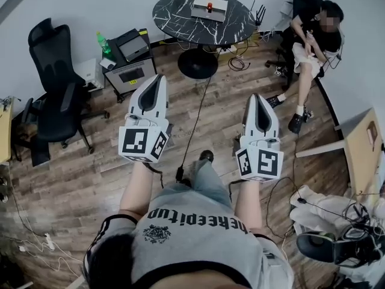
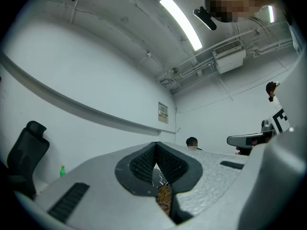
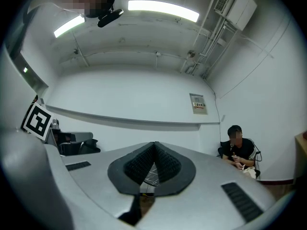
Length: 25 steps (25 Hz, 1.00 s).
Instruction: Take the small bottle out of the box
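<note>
A flat grey box (image 1: 209, 8) lies on the far round black marble table (image 1: 177, 20), and a small red bottle (image 1: 209, 6) stands in it. Both grippers are held in the air over the wooden floor, well short of that table and pointing toward it. My left gripper (image 1: 158, 78) is shut with nothing between its pads, and its tips meet in the left gripper view (image 2: 154, 148). My right gripper (image 1: 256, 97) is also shut and empty, its pads closed together in the right gripper view (image 3: 154, 148).
A black office chair (image 1: 53, 98) stands at left, beside a low cabinet with a printer (image 1: 129, 62) and a green bottle (image 1: 103, 43). A person sits at the back right (image 1: 313, 38). Cables trail over the floor (image 1: 195, 125). A wooden board (image 1: 361, 146) is at right.
</note>
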Each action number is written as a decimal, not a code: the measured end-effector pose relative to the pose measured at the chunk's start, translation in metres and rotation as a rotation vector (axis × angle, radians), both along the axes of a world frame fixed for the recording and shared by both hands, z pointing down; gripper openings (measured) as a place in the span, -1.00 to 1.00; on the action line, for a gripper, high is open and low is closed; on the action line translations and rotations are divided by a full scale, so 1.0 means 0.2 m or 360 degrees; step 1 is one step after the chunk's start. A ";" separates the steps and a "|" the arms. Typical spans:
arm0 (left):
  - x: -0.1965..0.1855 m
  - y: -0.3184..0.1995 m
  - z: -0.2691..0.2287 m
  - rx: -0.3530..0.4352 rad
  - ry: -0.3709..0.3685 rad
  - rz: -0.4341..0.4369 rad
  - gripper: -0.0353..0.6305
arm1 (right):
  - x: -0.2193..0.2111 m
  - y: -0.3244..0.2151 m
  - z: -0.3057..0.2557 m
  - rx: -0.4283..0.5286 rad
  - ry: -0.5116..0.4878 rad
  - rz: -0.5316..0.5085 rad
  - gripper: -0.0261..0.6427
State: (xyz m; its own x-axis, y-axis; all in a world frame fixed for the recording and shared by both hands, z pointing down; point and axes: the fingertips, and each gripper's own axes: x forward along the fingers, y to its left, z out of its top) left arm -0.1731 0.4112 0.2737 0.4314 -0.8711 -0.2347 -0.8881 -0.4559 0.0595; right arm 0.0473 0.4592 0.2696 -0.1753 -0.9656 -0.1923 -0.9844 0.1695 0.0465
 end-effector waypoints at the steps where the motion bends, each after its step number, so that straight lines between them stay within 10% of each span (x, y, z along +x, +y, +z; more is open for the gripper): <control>1: -0.01 -0.05 0.01 -0.0003 0.0004 -0.0010 -0.88 | 0.00 -0.05 0.01 -0.0004 0.0002 -0.0005 -0.92; 25: 0.55 -1.39 -0.10 0.0046 0.0022 -0.0116 -0.88 | 0.53 -1.54 -0.06 0.0032 -0.0021 -0.0180 -0.92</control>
State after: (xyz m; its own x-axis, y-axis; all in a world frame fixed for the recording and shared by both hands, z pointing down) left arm -0.0637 0.1337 0.2542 0.3636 -0.8929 -0.2655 -0.9182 -0.3916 0.0595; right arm 0.1528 0.1519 0.2569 -0.2804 -0.9356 -0.2146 -0.9596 0.2789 0.0380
